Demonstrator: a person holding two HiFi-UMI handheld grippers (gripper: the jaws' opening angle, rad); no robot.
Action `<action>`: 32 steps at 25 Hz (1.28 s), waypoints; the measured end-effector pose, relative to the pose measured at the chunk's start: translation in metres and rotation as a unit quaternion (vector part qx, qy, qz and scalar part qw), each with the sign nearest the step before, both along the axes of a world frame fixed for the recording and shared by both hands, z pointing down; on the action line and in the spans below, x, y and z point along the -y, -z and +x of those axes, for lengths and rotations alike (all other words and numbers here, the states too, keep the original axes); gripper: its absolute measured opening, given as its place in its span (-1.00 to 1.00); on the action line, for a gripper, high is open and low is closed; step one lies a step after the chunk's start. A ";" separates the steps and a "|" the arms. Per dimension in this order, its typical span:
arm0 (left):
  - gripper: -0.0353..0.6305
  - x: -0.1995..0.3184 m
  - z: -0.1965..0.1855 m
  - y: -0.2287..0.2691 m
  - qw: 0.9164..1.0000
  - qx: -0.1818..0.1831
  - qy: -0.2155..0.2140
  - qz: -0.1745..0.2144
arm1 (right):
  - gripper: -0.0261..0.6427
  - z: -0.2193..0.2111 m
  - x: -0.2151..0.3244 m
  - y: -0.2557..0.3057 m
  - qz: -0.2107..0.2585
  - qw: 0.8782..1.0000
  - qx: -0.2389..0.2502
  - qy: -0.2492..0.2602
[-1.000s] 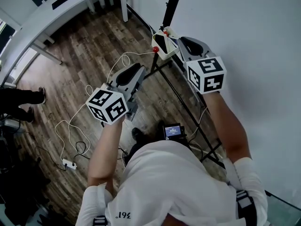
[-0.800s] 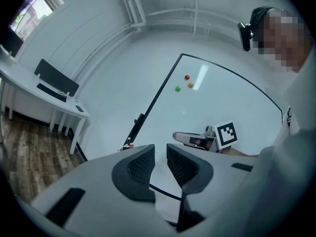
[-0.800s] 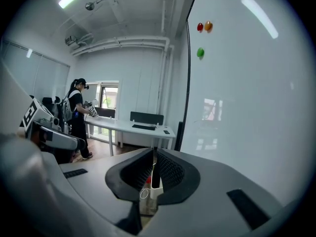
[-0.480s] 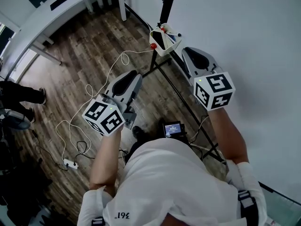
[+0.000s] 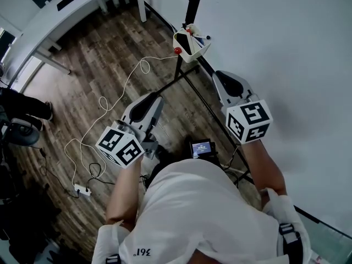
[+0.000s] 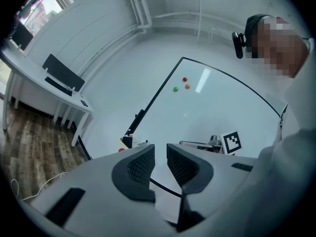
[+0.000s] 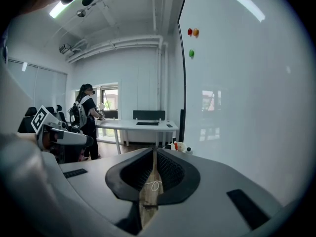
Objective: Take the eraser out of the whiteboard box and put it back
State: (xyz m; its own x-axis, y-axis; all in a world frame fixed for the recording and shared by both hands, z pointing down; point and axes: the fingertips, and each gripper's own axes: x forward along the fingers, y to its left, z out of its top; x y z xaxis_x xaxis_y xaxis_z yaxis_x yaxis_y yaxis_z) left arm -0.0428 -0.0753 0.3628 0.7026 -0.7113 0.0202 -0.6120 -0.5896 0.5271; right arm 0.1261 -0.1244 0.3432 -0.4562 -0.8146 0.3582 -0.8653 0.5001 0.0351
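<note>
The whiteboard box (image 5: 193, 43) is a small cream tray fixed at the whiteboard's (image 5: 280, 43) lower edge. A black eraser (image 5: 187, 45) lies in it beside markers and a red magnet. Both grippers are short of the box and apart from it. My left gripper (image 5: 156, 98) hangs over the floor, jaws a little apart and empty (image 6: 159, 159). My right gripper (image 5: 220, 76) stays close to the board, its jaws together with nothing between them (image 7: 154, 156). Beyond the jaws, the box (image 6: 129, 142) shows small in the left gripper view and again, as the box (image 7: 180, 146), in the right gripper view.
The board's black stand legs (image 5: 206, 111) cross the wooden floor below the grippers. A white cable (image 5: 118, 95) and a power strip (image 5: 81, 191) lie on the floor at left. A white desk (image 5: 66, 10) stands at the back. Another person (image 5: 25, 114) stands at far left.
Both grippers have drawn back toward me, away from the box, which now sits higher in the head view. Jaws look unchanged.
</note>
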 end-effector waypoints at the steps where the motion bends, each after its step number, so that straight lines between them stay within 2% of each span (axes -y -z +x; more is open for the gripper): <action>1: -0.65 -0.002 0.000 -0.002 1.000 0.000 -0.001 -0.002 | -0.79 0.001 -0.003 -0.003 -0.004 1.000 -0.001 -0.001; 15: -0.65 -0.030 0.008 -0.029 0.999 -0.002 -0.018 -0.032 | -0.79 0.015 -0.037 -0.033 -0.042 0.999 0.000 -0.015; 32: -0.65 -0.051 0.004 -0.059 0.997 0.001 -0.013 -0.077 | -0.79 0.016 -0.060 -0.061 -0.064 0.997 0.024 -0.024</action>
State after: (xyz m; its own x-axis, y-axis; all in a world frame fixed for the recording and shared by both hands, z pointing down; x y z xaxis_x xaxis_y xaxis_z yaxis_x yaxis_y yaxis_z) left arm -0.0385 -0.0245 0.4223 0.7211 -0.6805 0.1296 -0.5982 -0.5173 0.6120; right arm 0.1425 -0.0644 0.4040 -0.4375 -0.7848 0.4389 -0.8871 0.4566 -0.0677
